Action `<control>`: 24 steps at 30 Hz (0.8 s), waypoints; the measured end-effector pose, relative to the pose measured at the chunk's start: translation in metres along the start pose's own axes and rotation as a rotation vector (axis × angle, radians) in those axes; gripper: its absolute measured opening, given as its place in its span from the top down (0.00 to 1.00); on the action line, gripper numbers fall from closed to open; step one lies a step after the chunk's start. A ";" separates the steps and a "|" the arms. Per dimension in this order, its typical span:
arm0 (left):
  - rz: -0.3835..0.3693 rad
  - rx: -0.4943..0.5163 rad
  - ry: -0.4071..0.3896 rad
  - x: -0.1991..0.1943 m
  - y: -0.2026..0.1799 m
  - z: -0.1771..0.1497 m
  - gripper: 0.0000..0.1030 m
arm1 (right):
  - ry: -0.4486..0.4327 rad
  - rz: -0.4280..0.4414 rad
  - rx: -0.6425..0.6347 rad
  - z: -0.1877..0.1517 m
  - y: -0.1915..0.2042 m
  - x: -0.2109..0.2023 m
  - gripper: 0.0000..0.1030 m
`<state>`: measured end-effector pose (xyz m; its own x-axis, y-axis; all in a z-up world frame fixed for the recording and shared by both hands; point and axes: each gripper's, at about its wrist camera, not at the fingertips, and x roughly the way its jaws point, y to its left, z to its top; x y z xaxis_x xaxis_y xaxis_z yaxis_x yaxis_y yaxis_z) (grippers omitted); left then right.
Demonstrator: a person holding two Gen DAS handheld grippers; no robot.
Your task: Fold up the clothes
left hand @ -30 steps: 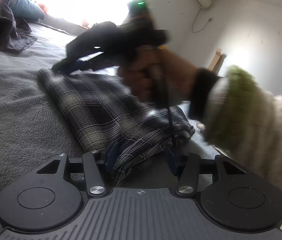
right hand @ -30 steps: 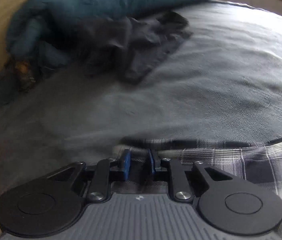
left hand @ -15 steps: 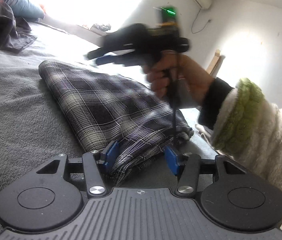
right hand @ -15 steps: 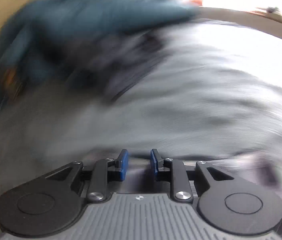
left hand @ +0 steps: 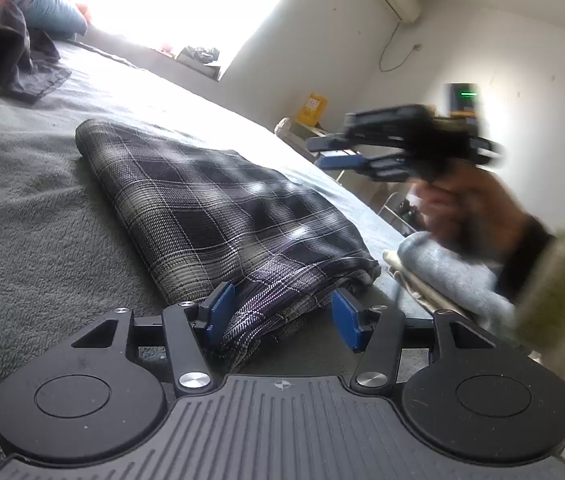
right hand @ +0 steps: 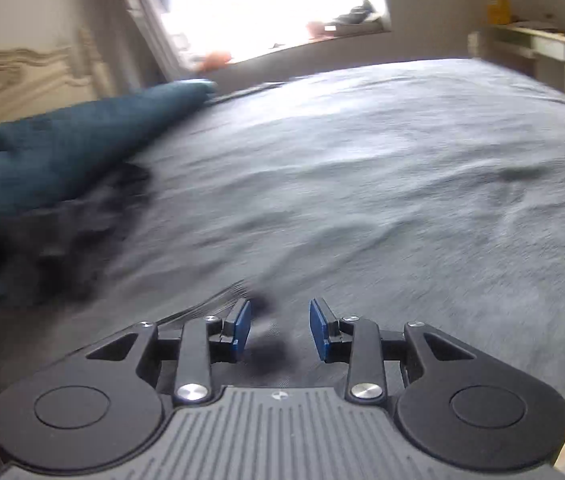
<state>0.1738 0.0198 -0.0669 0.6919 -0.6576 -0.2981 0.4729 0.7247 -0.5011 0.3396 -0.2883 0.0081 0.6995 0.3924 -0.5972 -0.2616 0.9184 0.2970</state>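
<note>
A folded plaid cloth (left hand: 218,208) lies on the grey bed cover (left hand: 34,216). Its near end sits between the blue pads of my left gripper (left hand: 282,316). The left pad (left hand: 220,312) touches the cloth and the right pad stands apart from it; these jaws are opening slightly. My right gripper (left hand: 320,152), held in a hand (left hand: 462,208), hovers blurred above the bed, right of the cloth. In the right wrist view, the right gripper (right hand: 280,324) is opening with nothing between its pads. It faces bare bed cover (right hand: 362,184), with only a blurred plaid strip (right hand: 218,300) at its left finger.
A dark crumpled garment (left hand: 14,52) and a teal duvet (right hand: 62,148) lie at the head of the bed. A stack of folded pale cloths (left hand: 450,276) sits at the bed's right edge. Beyond it are a desk (right hand: 542,44) and a yellow box (left hand: 311,109).
The right gripper left the plaid cloth's far fold, rose and swung to the right while its jaws widened. The left gripper stayed put at the cloth's near end.
</note>
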 end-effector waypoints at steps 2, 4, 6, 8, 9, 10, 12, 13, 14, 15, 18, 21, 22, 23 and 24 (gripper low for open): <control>0.006 0.014 -0.003 0.000 -0.002 0.000 0.47 | 0.056 0.065 -0.094 -0.025 0.017 -0.020 0.65; 0.005 0.021 -0.005 -0.002 -0.004 -0.001 0.47 | 0.115 0.030 -0.141 -0.056 0.027 -0.028 0.65; 0.002 0.025 -0.003 -0.003 -0.004 0.000 0.47 | 0.162 -0.078 -0.137 -0.085 0.022 -0.038 0.65; 0.015 0.060 -0.006 -0.006 -0.010 0.001 0.46 | 0.189 -0.170 -0.114 -0.111 0.014 -0.055 0.65; 0.022 0.079 -0.008 -0.007 -0.013 0.001 0.46 | 0.172 -0.175 -0.090 -0.115 0.010 -0.066 0.64; 0.033 0.111 -0.007 -0.008 -0.019 0.000 0.46 | 0.151 -0.171 -0.070 -0.118 0.006 -0.076 0.64; 0.061 0.175 0.000 -0.007 -0.031 -0.002 0.45 | 0.088 -0.139 -0.060 -0.122 0.012 -0.095 0.64; 0.078 0.201 0.011 -0.006 -0.037 -0.003 0.44 | 0.050 -0.121 -0.069 -0.121 0.017 -0.101 0.64; 0.094 0.227 0.022 -0.005 -0.042 -0.005 0.44 | 0.016 -0.096 -0.085 -0.118 0.021 -0.103 0.63; 0.113 0.255 0.030 -0.004 -0.048 -0.008 0.44 | -0.005 -0.078 -0.099 -0.117 0.024 -0.101 0.62; 0.162 0.324 0.050 -0.003 -0.062 -0.017 0.43 | -0.011 -0.051 -0.114 -0.120 0.026 -0.085 0.59; 0.180 0.314 0.072 -0.008 -0.063 -0.019 0.43 | 0.062 -0.104 -0.087 -0.133 0.016 -0.063 0.59; 0.186 0.305 0.080 -0.010 -0.063 -0.019 0.43 | 0.065 -0.116 -0.067 -0.138 0.011 -0.065 0.59; 0.192 0.289 0.092 -0.013 -0.062 -0.020 0.43 | 0.058 -0.121 -0.043 -0.144 0.007 -0.069 0.59; 0.198 0.273 0.103 -0.016 -0.061 -0.020 0.43 | 0.044 -0.119 -0.031 -0.146 0.005 -0.076 0.59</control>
<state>0.1227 -0.0180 -0.0477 0.7324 -0.5062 -0.4553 0.4734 0.8593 -0.1938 0.1884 -0.3062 -0.0542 0.6968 0.2820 -0.6595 -0.1993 0.9594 0.1997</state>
